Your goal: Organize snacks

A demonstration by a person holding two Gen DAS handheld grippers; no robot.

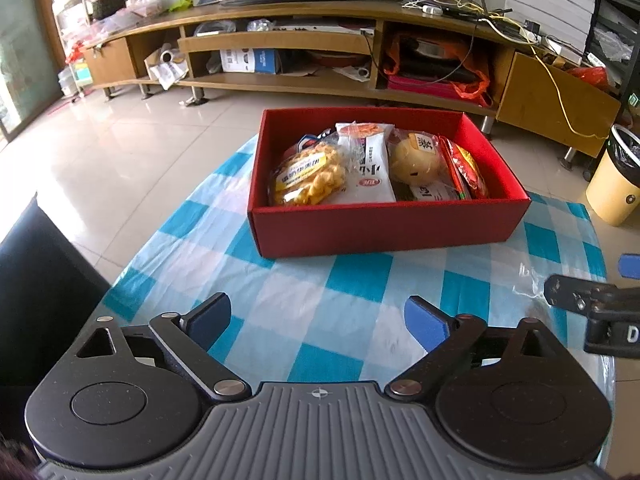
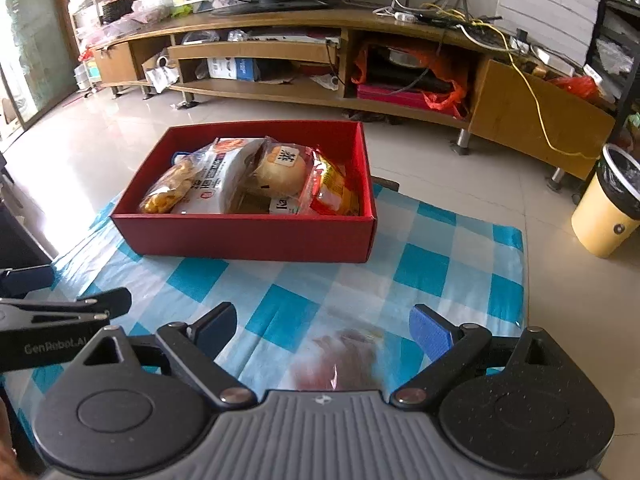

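Red box [image 1: 384, 224], open-topped, on blue-and-white checked cloth [image 1: 340, 280], ahead of both tools and well apart from either; contents: yellow twisted-snack bag [image 1: 308, 176], white packet [image 1: 370, 168], wrapped bun [image 1: 414, 160], red-and-yellow packet [image 1: 466, 168], packed side by side. Left gripper [image 1: 318, 320]: jaws spread wide, only bare cloth between the blue pads. Right gripper [image 2: 322, 328]: jaws likewise wide, nothing gripped, a blurred reddish patch [image 2: 340, 360] on the cloth just below them.

Glossy tiled floor [image 1: 140, 128] — long wooden TV cabinet [image 1: 320, 40] behind.
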